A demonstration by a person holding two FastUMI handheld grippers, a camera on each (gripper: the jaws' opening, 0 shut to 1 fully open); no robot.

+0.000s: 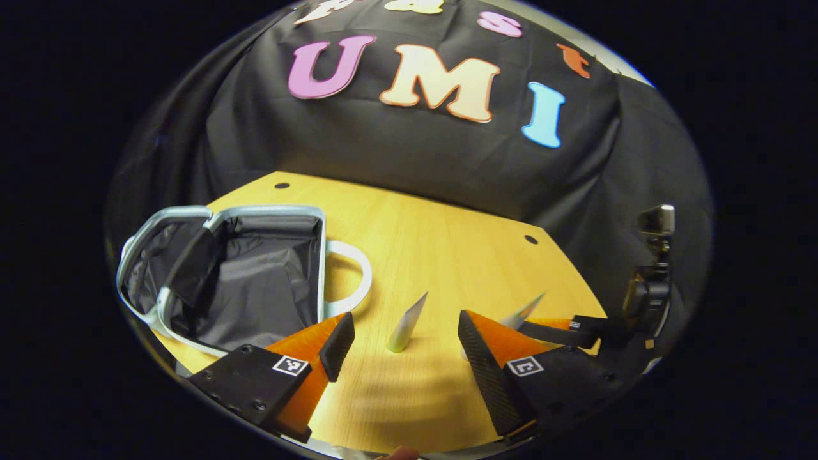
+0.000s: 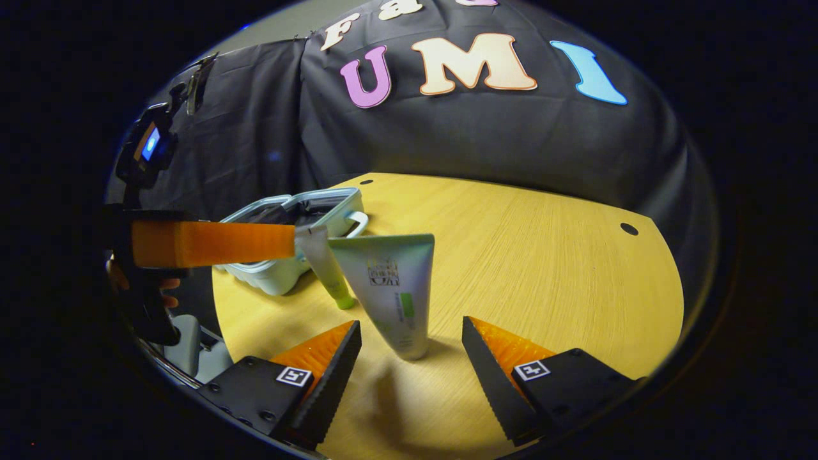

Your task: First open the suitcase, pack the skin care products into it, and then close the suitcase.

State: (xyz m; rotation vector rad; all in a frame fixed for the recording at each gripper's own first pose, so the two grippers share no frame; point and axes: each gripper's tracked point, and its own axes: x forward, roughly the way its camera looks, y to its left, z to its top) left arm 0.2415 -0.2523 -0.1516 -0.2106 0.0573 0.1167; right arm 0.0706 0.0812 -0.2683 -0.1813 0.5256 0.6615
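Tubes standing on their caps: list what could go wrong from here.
1. The large tube stands cap-down between the open right gripper; an off-centre close may topple it.
2. The small tube stands close behind it, near the left gripper, and could be knocked away from the open suitcase.

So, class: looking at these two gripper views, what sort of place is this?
Probably a staged recording booth: a black cloth wall behind a bare wooden table, with only an open suitcase and two skincare tubes laid out.
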